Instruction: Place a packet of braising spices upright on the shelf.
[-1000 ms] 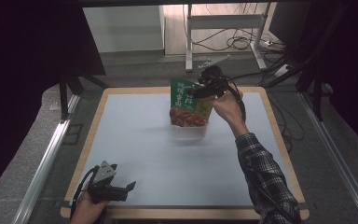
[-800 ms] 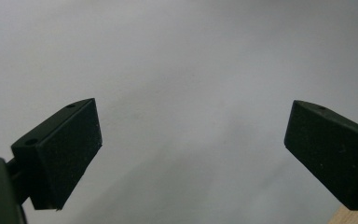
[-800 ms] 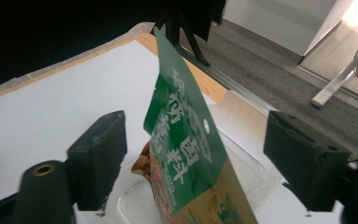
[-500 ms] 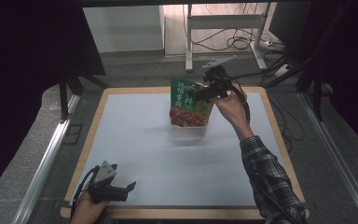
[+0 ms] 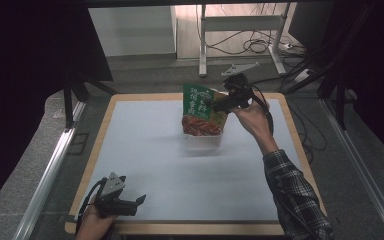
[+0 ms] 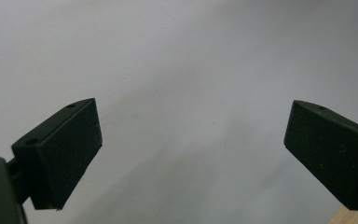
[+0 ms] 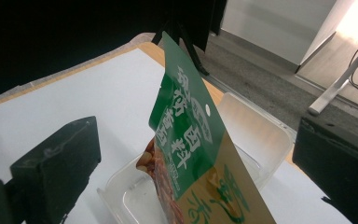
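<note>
A green and tan food packet [image 5: 199, 106] [image 7: 191, 135] with a red picture stands upright in a clear plastic container [image 5: 202, 141] [image 7: 257, 135] at the far middle of the table. My right gripper [image 5: 216, 105] [image 7: 196, 156] is level with the packet's top right. Its jaws have just been opening and now stand wide on either side of the packet without touching it. My left gripper [image 5: 139, 202] [image 6: 191, 154] rests near the front left edge, open, with nothing but bare white mat between its jaws.
A white mat [image 5: 145, 150] covers the wooden table [image 5: 190, 228]. Black frame posts [image 5: 70, 95] stand at the far left, and a metal rail [image 5: 50, 170] runs along the left side. Behind the table are desk legs and cables [image 5: 260, 45].
The right gripper's jaws have spread apart and let go of the packet, which stays standing in the container. The left gripper has not moved.
</note>
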The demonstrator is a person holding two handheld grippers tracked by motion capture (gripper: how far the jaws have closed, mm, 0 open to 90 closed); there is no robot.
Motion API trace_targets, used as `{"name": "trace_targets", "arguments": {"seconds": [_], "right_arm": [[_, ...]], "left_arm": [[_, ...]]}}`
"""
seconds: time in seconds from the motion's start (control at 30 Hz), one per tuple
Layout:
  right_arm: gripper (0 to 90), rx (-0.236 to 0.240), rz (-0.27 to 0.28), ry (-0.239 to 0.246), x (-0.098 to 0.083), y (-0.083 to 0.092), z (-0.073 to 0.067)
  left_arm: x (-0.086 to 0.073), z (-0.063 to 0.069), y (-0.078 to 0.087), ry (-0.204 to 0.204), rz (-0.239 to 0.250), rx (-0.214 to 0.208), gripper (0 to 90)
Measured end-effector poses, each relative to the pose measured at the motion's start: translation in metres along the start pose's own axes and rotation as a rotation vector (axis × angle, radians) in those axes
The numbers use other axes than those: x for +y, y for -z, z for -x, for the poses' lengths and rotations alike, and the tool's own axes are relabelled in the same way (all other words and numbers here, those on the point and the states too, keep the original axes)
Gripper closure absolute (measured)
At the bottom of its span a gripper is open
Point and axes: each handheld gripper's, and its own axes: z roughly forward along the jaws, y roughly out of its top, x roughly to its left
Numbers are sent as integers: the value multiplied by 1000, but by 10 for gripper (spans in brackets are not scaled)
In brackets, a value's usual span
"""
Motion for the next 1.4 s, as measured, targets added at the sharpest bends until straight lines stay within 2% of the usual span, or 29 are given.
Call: {"name": "trace_targets", "arguments": {"seconds": [0.53,0.73,1.4], "right_arm": [[0,5,-26,4,-18,12,0],[0,9,-22,-22,-28,15,0],[0,11,-17,-47,-67,24,-7]], "left_arm": [[0,0,0,0,-2,1,40],[0,0,0,0,-2,1,40],[0,1,0,1,-2,1,40]]}}
